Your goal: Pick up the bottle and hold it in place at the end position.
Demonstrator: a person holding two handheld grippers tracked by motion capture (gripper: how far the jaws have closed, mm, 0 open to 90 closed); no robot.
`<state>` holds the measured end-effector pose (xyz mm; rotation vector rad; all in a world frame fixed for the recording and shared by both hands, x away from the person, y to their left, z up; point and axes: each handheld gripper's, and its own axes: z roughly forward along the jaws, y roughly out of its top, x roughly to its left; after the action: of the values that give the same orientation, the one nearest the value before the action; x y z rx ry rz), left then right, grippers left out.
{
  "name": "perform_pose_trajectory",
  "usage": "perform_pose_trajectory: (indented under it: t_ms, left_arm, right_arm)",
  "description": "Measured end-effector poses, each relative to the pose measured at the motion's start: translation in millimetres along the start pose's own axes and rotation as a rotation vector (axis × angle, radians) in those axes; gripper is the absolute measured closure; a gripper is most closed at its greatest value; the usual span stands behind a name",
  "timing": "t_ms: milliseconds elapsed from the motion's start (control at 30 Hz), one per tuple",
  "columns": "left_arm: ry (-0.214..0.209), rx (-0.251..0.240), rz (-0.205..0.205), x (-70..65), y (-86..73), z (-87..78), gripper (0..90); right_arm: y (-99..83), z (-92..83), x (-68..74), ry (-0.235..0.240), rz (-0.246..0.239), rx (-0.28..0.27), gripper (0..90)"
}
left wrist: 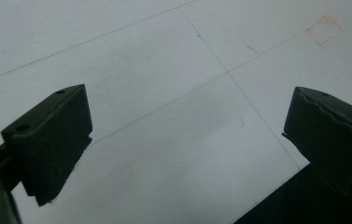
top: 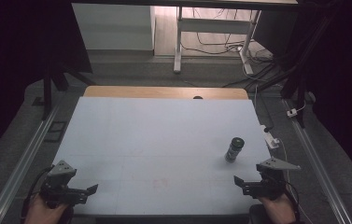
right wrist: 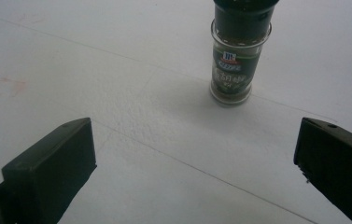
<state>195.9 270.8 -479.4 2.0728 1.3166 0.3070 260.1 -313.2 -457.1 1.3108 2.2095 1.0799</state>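
The wide white table top (top: 155, 140), marked with thin pencil lines and a faint reddish square, lies flat in front of the person and carries almost nothing. At its near left corner the left gripper (top: 91, 190), black with a grey three-cornered plate on top, rests low over the surface with its jaws spread wide and bare table between them, as the left gripper view makes plain. At the near right corner the right gripper (top: 237, 180), of the same build, also has its jaws fully apart and holds nothing. Just beyond it, upright on the right part of the table and apart from both jaws, stands the small glass spice jar with a black cap and dark green label (right wrist: 236, 56); in the right gripper view it sits ahead of the jaws, a little toward the right one. Judging from this, the work has hardly begun: nothing is grasped or touched, the jar stands untouched, and the reach toward it, the closing on its body and whatever moving follows are all left to do
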Motion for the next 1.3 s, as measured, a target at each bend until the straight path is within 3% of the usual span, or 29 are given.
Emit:
perform_pose_trajectory:
  t_ms: [633, 1033, 1300]
  left_arm:
    - [-0.038, -0.002, -0.001, 1.9, -0.6, -0.6, 2.1]
    - [-0.042, -0.008, -0.001, 1.6, -0.6, -0.8, 0.1]
    - [-0.038, -0.008, 0.0, 1.1, -0.6, -0.8, 0.0]
  right_arm:
    - [1.5, 2.5, -3.6, 0.057, 0.014, 0.028, 0.0]
    - [3.9, 5.7, -1.3, 0.058, 0.008, 0.048, 0.0]
    - [7.5, 9.1, 1.5, 0.036, -0.025, 0.044, 0.0]
